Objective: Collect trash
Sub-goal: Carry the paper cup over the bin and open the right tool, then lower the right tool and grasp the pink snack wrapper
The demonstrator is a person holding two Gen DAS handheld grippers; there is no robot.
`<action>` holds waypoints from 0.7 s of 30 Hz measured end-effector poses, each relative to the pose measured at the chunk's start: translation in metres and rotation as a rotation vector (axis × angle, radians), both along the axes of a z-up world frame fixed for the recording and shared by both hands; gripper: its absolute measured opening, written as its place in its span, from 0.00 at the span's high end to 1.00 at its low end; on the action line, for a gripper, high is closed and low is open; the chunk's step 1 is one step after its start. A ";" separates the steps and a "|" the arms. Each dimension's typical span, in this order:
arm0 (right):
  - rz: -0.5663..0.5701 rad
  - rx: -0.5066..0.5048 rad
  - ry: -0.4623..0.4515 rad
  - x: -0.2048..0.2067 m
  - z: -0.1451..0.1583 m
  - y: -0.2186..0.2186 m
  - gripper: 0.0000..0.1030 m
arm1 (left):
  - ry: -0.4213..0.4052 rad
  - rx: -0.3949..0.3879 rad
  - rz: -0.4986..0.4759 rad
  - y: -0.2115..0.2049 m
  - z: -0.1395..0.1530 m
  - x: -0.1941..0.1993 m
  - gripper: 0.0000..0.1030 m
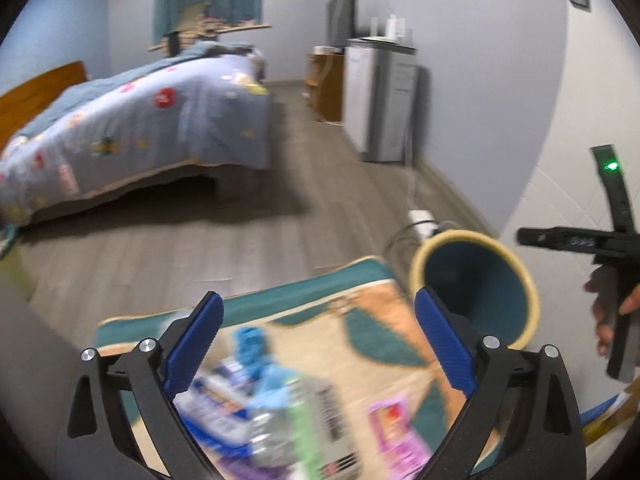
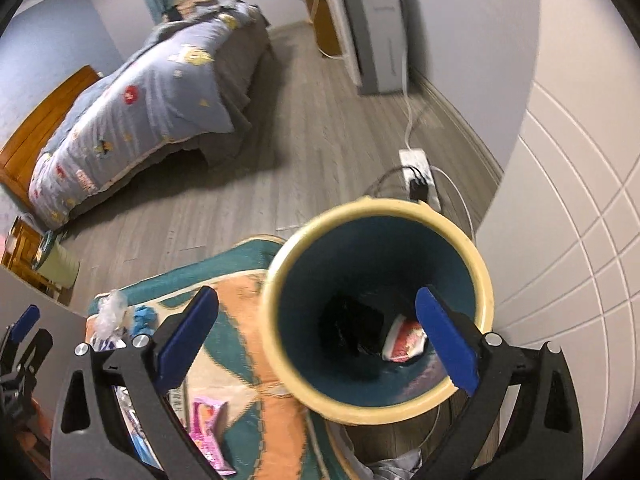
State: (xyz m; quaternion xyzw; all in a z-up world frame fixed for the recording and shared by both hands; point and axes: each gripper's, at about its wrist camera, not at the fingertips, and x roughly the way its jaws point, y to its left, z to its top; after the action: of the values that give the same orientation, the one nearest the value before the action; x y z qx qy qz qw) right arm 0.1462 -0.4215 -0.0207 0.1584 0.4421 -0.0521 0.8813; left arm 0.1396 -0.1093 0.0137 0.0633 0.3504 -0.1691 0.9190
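Left claw (image 1: 316, 344) spread wide, nothing pinched, hanging over a blurred heap of wrappers (image 1: 256, 408) on the patterned mat (image 1: 360, 332); pink packet (image 1: 396, 432) lower right of the tips, bin (image 1: 476, 280) just beyond the right finger

Right claw (image 2: 316, 340) also spread wide and empty, poised above the bin's mouth; red-and-white wrapper (image 2: 406, 342) down inside near the right finger, more trash on the mat left of the left finger

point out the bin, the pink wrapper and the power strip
bin (image 2: 280, 280): right wrist view, cream rim at left
pink wrapper (image 2: 208, 428): right wrist view, middle of its face
power strip (image 2: 414, 160): right wrist view, white top
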 end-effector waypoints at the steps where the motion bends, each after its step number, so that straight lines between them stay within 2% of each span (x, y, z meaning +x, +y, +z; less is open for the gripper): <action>1: 0.007 -0.008 -0.010 -0.003 0.003 0.006 0.06 | -0.005 0.011 0.016 0.010 0.003 -0.005 0.07; 6: 0.043 -0.114 -0.030 -0.016 0.018 0.051 0.06 | -0.012 0.052 0.093 0.052 0.014 -0.030 0.06; 12: 0.068 -0.221 -0.078 -0.042 0.029 0.105 0.06 | -0.009 0.017 0.150 0.084 0.014 -0.063 0.06; 14: 0.107 -0.231 -0.070 -0.049 0.026 0.121 0.06 | 0.001 -0.001 0.161 0.091 0.009 -0.073 0.06; 17: 0.168 -0.236 -0.032 -0.056 0.014 0.142 0.06 | 0.017 0.017 0.176 0.098 -0.004 -0.083 0.06; 21: 0.169 -0.168 0.038 -0.060 -0.008 0.155 0.06 | 0.032 0.037 0.182 0.102 -0.019 -0.087 0.06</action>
State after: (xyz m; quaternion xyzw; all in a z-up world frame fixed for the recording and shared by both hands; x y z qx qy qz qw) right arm 0.0859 -0.2668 -0.0291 0.0454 0.4648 -0.0176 0.8841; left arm 0.0529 -0.0073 -0.0057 0.0456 0.3722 -0.0795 0.9236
